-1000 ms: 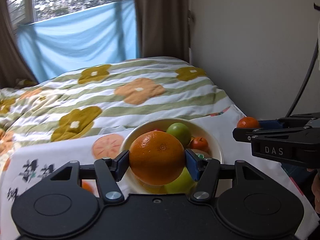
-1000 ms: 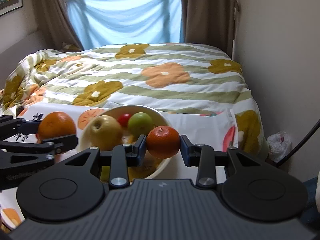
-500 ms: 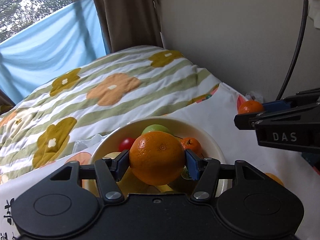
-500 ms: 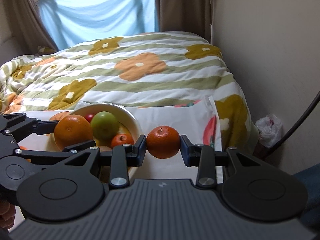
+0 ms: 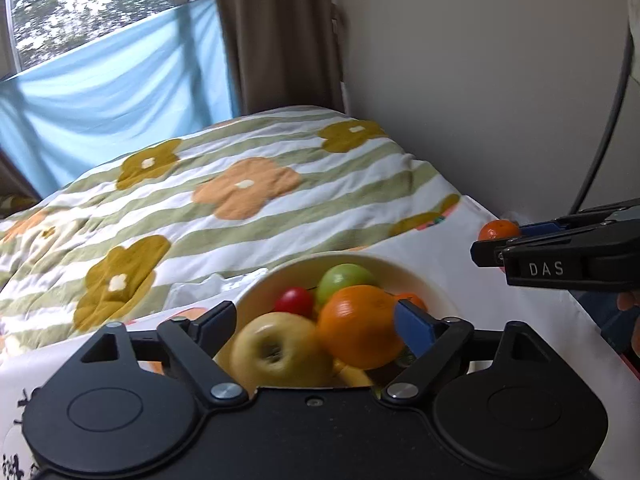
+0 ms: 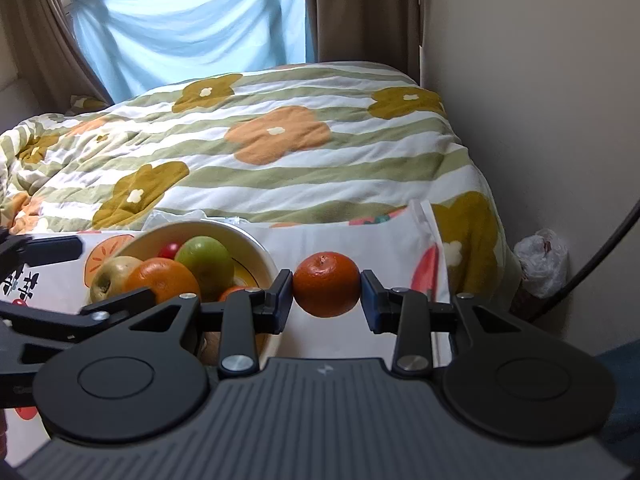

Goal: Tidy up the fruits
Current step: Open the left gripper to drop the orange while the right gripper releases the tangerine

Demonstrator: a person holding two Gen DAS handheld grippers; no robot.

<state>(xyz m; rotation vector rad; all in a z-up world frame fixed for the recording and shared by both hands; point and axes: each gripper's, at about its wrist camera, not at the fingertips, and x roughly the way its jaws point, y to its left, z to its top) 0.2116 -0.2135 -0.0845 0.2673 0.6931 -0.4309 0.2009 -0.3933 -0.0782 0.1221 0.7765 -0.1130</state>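
Left wrist view, left gripper point(image 5: 316, 330) jaws opening over cream bowl point(image 5: 436, 286), large orange point(image 5: 360, 326) between, touching right pad; right gripper point(image 6: 326, 294) clamping mandarin point(image 6: 326, 289), stem end up, beside bowl.

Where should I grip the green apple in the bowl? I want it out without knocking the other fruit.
Probably from above, pads on the two sides of the green apple across its widest part. It sits highest in the bowl, top exposed. The big orange and yellow apple crowd its near and left sides, so a low sideways approach would likely bump them.
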